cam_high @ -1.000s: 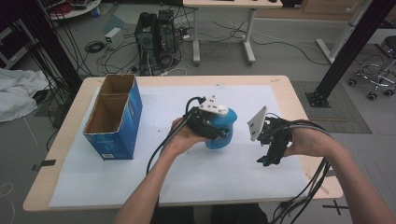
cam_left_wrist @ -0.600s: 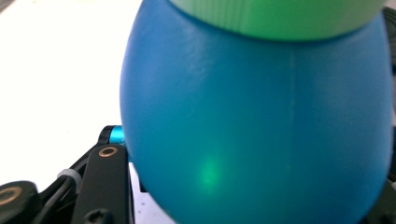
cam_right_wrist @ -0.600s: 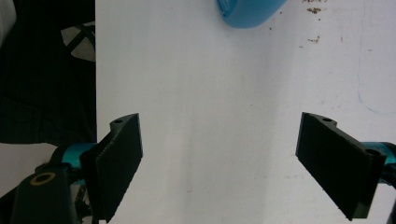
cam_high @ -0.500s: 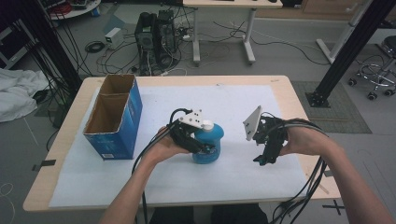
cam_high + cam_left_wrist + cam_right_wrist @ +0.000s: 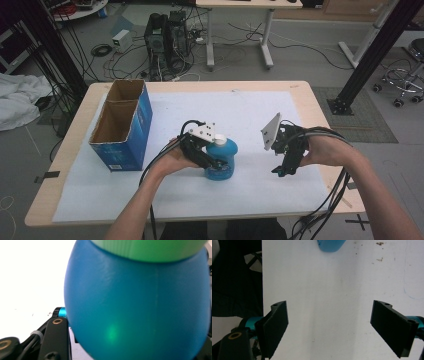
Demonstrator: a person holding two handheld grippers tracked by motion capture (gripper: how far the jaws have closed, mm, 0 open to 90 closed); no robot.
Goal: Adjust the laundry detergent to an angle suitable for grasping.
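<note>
A round blue bottle (image 5: 223, 159) with a pale cap (image 5: 218, 139) stands upright on the white mat (image 5: 260, 115), left of the mat's middle. My left gripper (image 5: 212, 162) comes at it from the left and is shut on its body. In the left gripper view the bottle (image 5: 135, 305) bulges between the jaws, with a green-looking cap (image 5: 150, 250) on top. My right gripper (image 5: 282, 167) hangs above the mat to the right of the bottle, pointing down. Its jaws stand wide open with nothing between them (image 5: 337, 325). The bottle's edge (image 5: 329, 246) shows at the top of the right gripper view.
A blue cardboard box (image 5: 122, 125) with two open compartments stands at the mat's left edge. The wooden table's rim (image 5: 320, 105) borders the mat. Cables trail from both grippers over the near edge. Computers, cables and desk legs lie on the floor behind.
My left gripper has carried the blue bottle down and slightly left, toward the near side, until it sits low on the mat. The right gripper has stayed where it was.
</note>
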